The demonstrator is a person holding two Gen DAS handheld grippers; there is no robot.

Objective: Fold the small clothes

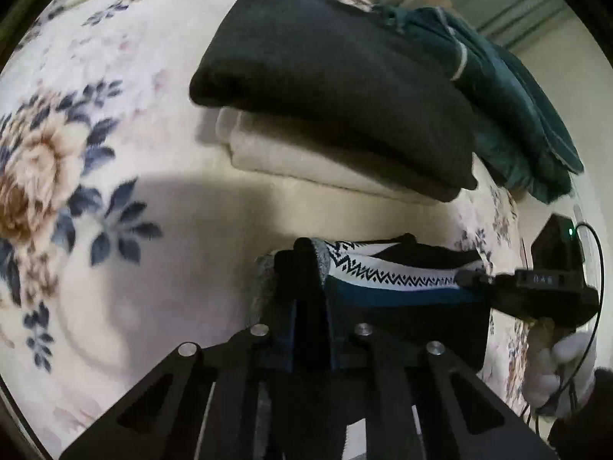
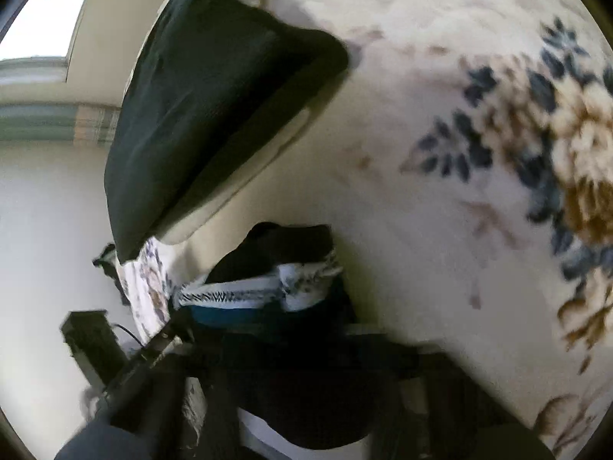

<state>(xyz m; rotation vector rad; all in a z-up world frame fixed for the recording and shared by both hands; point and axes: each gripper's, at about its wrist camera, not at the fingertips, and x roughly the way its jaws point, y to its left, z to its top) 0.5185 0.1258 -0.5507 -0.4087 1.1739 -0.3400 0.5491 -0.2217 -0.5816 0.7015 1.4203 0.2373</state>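
Note:
A small patterned garment (image 1: 394,276), with black, teal and white zigzag bands, is held between both grippers above a floral blanket (image 1: 76,153). My left gripper (image 1: 306,268) is shut on its grey left edge. My right gripper (image 1: 471,279) enters from the right and is shut on the garment's other end. In the right wrist view the garment (image 2: 268,291) bunches in front of my right gripper (image 2: 283,306), whose fingers are hidden under the cloth. The left gripper (image 2: 172,329) grips it from the lower left.
A stack of folded clothes lies beyond: a black piece (image 1: 333,88) on a cream one (image 1: 291,157), with a teal garment (image 1: 509,107) beside it. The stack also shows in the right wrist view (image 2: 199,115). The blanket edge and pale floor (image 2: 46,230) lie left.

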